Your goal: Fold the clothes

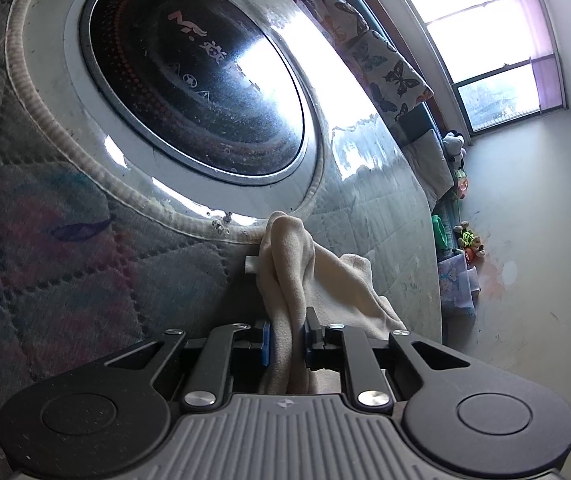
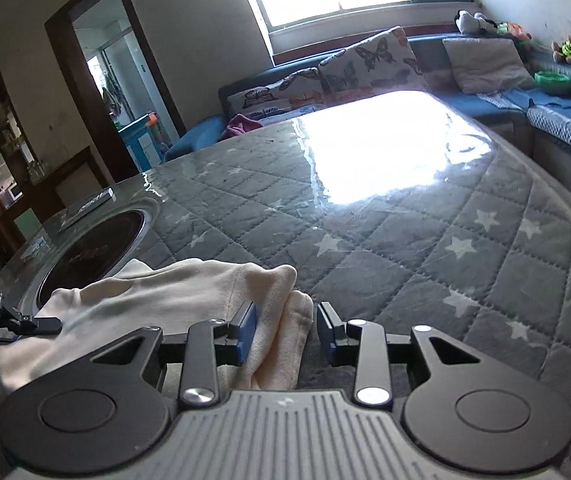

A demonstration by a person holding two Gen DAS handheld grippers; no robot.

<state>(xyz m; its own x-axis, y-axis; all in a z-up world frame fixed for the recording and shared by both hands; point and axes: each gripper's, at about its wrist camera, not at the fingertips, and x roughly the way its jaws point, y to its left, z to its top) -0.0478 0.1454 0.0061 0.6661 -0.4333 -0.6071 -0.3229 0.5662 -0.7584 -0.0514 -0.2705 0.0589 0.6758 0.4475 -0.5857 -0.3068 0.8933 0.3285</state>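
We have the cream garment (image 2: 157, 292) bunched at the near left of the quilted worktop (image 2: 405, 248), beside the round glass inset (image 1: 193, 80). Our left hand-held gripper (image 1: 287, 344) pinches a gathered fold. Our right hand-held gripper (image 2: 285, 330) stands partly apart with cloth between its fingers. We judge no neat fold is formed; flattening and folding remain.
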